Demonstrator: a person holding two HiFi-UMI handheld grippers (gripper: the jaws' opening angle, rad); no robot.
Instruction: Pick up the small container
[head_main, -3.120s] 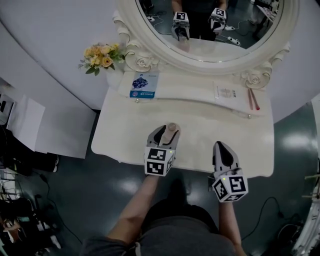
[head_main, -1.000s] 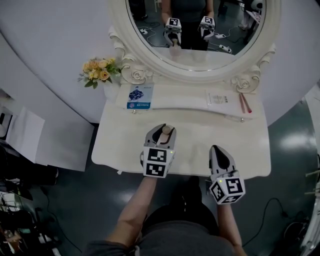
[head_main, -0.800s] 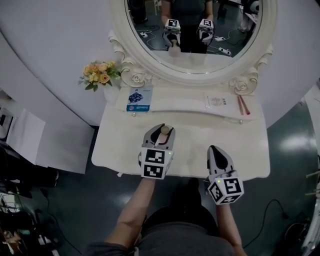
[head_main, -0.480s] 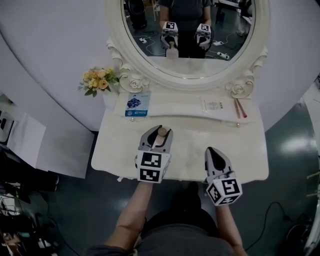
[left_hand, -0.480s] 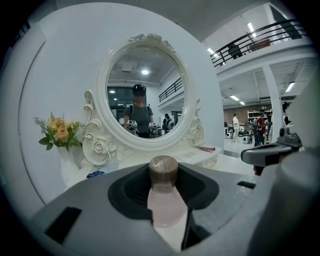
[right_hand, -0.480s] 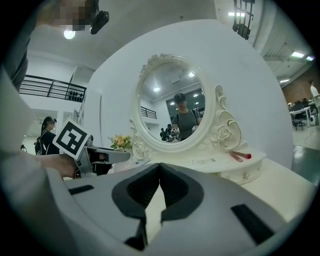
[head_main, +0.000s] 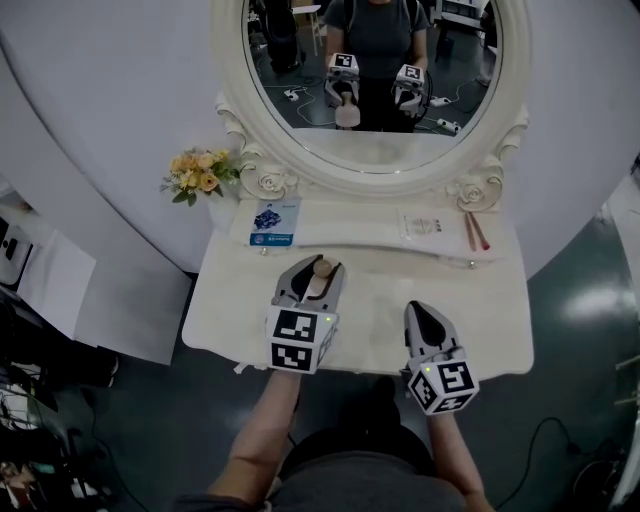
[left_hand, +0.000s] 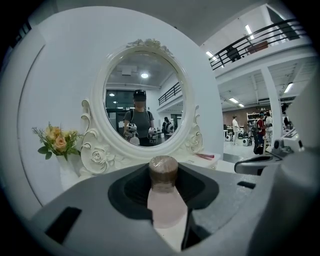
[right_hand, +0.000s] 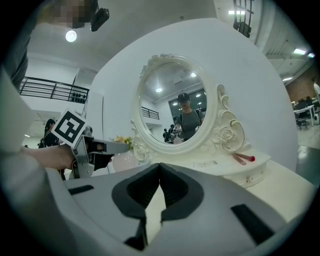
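The small container (head_main: 322, 270) is a pale pink bottle with a brown cap. It stands upright between the jaws of my left gripper (head_main: 312, 282), which is shut on its body and holds it above the white dressing table (head_main: 490, 310). In the left gripper view the container (left_hand: 164, 196) fills the gap between the pads, with its cap above them. My right gripper (head_main: 422, 318) hovers over the table's front edge, to the right of the left one. In the right gripper view its jaws (right_hand: 160, 169) meet at the tips with nothing between them.
An oval mirror (head_main: 372, 70) in an ornate white frame stands at the back of the table. Yellow flowers (head_main: 199, 172) sit at the left. On the back shelf lie a blue-and-white packet (head_main: 273, 222), a white leaflet (head_main: 424, 225) and two red sticks (head_main: 476, 231). Dark floor lies below.
My left gripper has risen with the container held between its jaws. The right gripper has stayed where it was. The head view has tilted up, showing more of the mirror.
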